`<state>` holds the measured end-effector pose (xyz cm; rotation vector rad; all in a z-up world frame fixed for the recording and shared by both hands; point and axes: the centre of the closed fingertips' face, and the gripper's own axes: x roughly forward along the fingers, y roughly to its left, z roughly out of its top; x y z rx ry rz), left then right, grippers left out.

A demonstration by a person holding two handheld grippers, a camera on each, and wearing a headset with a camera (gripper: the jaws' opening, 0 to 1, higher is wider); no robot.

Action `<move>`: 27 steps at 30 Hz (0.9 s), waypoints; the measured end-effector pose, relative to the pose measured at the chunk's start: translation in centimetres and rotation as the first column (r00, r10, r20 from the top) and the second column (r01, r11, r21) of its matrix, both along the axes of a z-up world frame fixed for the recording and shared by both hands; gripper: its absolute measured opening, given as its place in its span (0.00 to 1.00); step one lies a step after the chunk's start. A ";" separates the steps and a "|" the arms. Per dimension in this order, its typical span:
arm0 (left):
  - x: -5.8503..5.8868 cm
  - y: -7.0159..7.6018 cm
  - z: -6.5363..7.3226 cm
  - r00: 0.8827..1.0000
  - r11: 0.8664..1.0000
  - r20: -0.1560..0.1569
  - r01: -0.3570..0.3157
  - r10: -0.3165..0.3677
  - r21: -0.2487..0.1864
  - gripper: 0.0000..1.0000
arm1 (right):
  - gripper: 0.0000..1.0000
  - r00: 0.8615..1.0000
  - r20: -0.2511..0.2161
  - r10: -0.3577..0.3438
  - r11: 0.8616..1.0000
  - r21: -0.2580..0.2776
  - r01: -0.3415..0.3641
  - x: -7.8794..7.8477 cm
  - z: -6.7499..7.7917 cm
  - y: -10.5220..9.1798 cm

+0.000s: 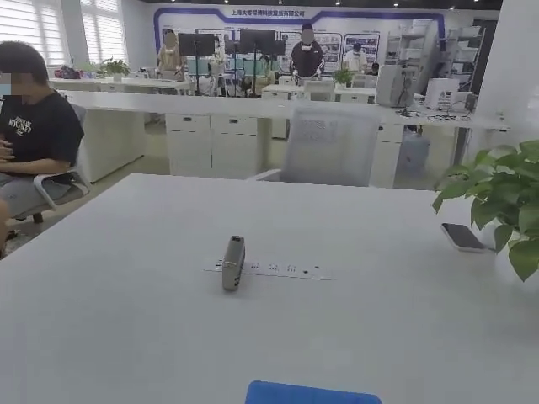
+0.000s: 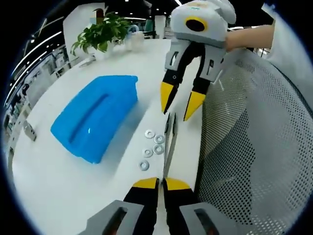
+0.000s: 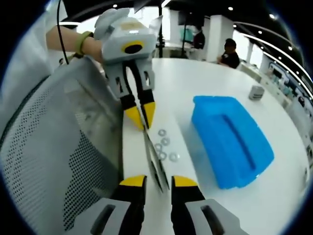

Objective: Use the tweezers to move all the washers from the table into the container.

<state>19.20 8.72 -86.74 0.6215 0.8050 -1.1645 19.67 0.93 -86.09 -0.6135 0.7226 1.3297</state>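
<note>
Our left gripper [image 2: 161, 183] clamps one end of the tweezers [image 2: 168, 142]; washers [image 2: 152, 146] lie at eleven o'clock, blue container [image 2: 93, 122] beyond; our right gripper [image 3: 157, 182] stands released.

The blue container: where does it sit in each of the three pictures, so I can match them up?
Head view: the blue container peeks in at the bottom edge, centre.
Left gripper view: left of centre, left of the washers.
Right gripper view: right of centre, right of the washers.
Shared landmark: the small grey device on the white table beyond it.
</note>
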 end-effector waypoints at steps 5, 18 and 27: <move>-0.8 -0.1 -0.2 0.998 0.998 0.007 0.058 -0.059 0.039 0.00 | 0.17 1.000 0.005 0.019 1.000 -0.013 -0.019 0.1 -0.4 0.1; -1.3 -1.2 5.3 0.986 0.991 0.101 0.132 -0.131 -0.009 0.00 | 0.15 0.997 0.015 0.070 0.998 -0.006 -0.069 -0.2 -0.1 0.7; -2.0 -2.3 8.2 0.985 0.986 0.098 0.147 -0.139 -0.080 0.00 | 0.12 0.996 0.005 0.087 0.996 0.025 -0.087 -0.7 0.2 1.3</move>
